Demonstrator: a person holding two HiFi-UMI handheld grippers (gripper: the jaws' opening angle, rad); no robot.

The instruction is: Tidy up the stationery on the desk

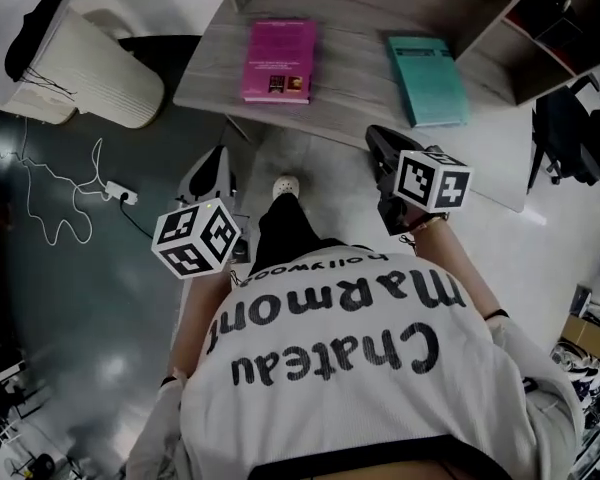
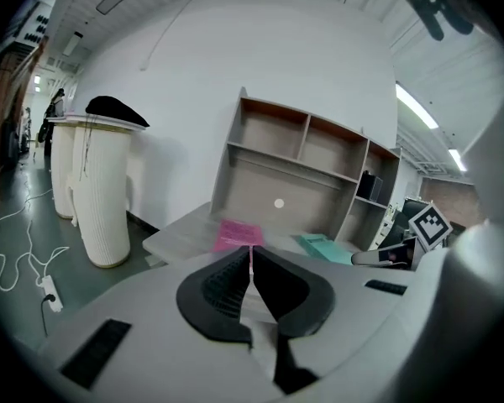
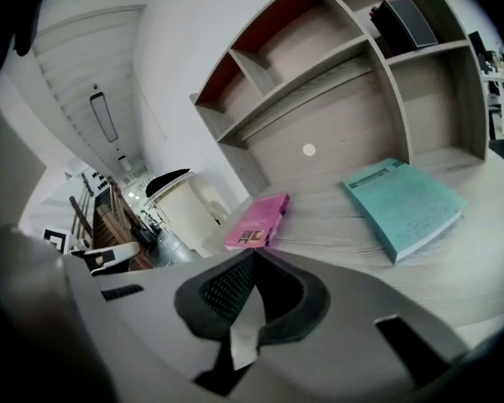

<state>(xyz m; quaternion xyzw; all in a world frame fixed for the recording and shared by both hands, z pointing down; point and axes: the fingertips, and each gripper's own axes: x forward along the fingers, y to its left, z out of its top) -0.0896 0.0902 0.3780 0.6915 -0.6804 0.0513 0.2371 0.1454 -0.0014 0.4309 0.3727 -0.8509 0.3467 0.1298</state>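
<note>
Right tongs (image 1: 379, 138) near desk (image 1: 350, 73) edge

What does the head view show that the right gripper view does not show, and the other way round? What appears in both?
Only the head view: the person's printed shirt, a shoe, and the power strip with its cable on the floor.
Only the right gripper view: the right gripper from behind, its jaws shut with nothing between them, and a long ceiling lamp.
Both: the desk, with the pink book and the teal book lying apart on it.
</note>
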